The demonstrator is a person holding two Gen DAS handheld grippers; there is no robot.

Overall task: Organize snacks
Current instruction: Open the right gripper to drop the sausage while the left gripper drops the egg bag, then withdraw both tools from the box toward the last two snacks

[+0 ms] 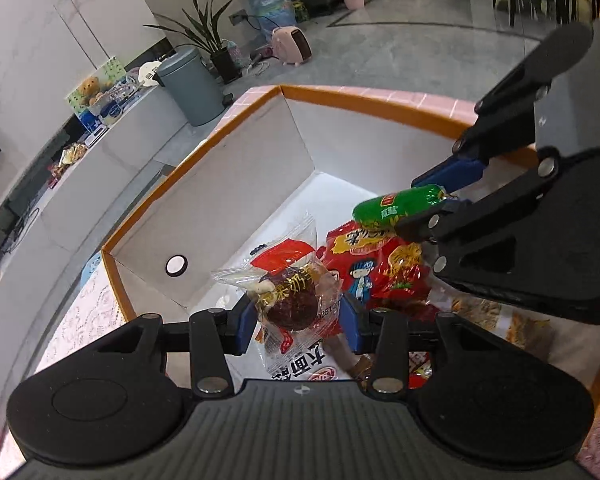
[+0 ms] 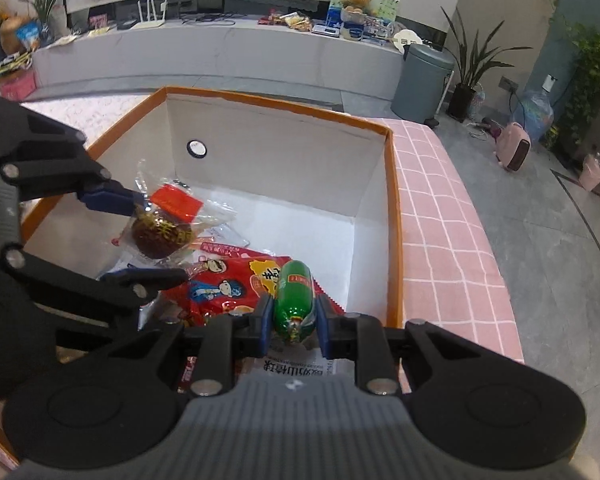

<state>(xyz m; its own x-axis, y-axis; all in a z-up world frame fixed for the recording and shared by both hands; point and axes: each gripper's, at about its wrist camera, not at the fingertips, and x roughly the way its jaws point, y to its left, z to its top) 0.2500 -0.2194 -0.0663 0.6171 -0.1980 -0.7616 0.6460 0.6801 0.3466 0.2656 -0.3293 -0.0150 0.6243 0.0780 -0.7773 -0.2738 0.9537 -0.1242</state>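
Left wrist view: sits behind the left gripper [image 1: 298,316], looking steeply down into the orange-rimmed box [image 1: 204,148], close above it.
Right wrist view: sits behind the right gripper [image 2: 292,320], also tilted down, close above the same box [image 2: 276,104].
Shared: box interior, red snack bag [image 1: 376,264] [image 2: 228,284], grey bin [image 1: 192,84] [image 2: 420,76]; each view shows the other gripper.

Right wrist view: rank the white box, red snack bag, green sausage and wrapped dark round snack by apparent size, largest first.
1. White box
2. Red snack bag, partly hidden
3/4. Wrapped dark round snack and green sausage look alike; differing nearness to the camera leaves them unranked.
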